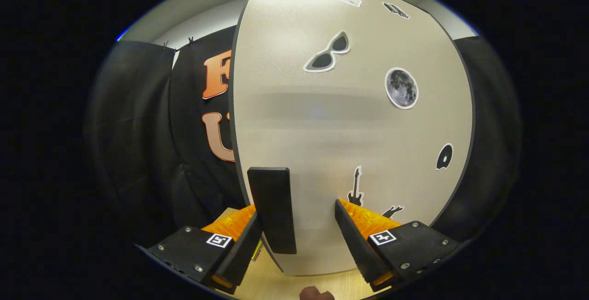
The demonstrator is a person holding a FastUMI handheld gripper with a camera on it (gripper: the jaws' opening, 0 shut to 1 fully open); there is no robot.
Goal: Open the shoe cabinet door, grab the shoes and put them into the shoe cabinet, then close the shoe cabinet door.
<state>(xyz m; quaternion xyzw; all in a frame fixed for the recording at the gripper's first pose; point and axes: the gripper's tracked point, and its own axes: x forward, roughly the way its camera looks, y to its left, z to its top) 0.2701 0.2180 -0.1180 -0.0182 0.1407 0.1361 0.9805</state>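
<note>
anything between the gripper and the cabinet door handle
Nothing visible does. The black handle on the shoe cabinet door sits between the open gripper fingers, close against one finger, with a gap to the other.

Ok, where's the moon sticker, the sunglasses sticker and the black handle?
moon sticker [401, 88]: gripper view, middle of the round moon.
sunglasses sticker [327, 52]: gripper view, bridge between the lenses.
black handle [272, 208]: gripper view, its flat front, between the open fingers.
</note>
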